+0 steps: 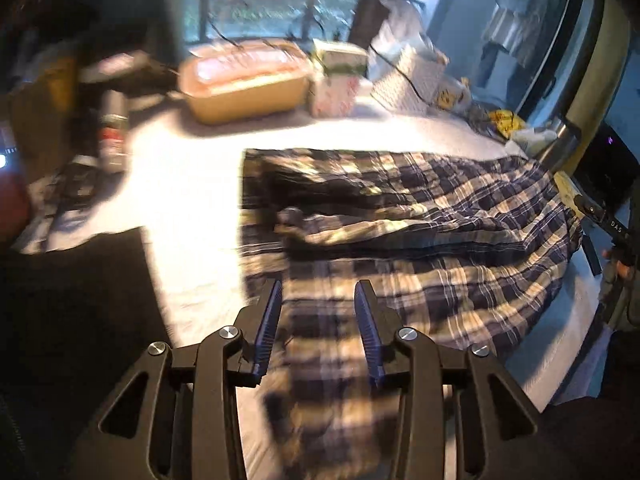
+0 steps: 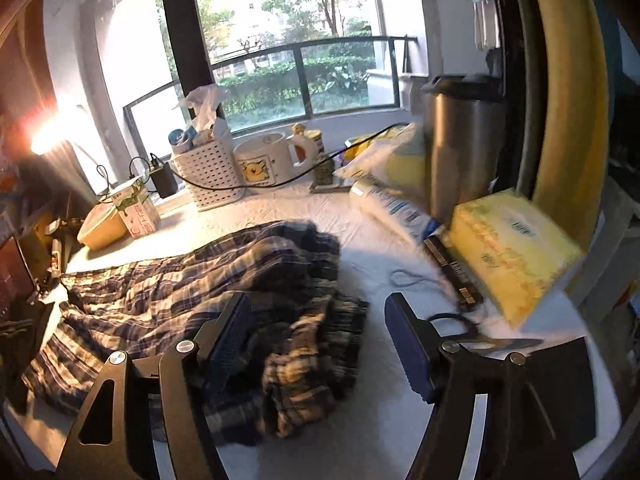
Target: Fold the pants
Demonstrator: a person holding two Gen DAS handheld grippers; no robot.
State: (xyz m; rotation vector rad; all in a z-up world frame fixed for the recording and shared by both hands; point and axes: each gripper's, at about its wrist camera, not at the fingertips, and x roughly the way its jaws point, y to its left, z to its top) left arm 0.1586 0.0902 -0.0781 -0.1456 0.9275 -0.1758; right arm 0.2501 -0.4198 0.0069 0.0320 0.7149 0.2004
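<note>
Blue-padded fingers of our left gripper are standing apart over the near edge of the plaid pants, gripping nothing. From the left wrist we are seeing the pants spread lengthwise across the white-covered table, rumpled, with a dark fold running along the middle. We are reading the view as blurred, so fine creases are not resolving.

Our right gripper is likewise open, its fingers wide apart; the left pad is hanging above the bunched end of the pants, the right pad above bare cloth near the scissors. We cannot tell whether either pad is touching fabric.

Around the work area we are noting a tan lidded container, a milk carton, a white slotted basket, a Pooh-printed pot, a steel bin and a yellow tissue pack, all set back from the pants.

Judgement: we are at the start of a fold, positioning for a grasp; no neat fold is showing yet. The next move is probably calling for each gripper to come down and close on an end of the garment, then lift and carry one end over the other, keeping clear of the scissors.
</note>
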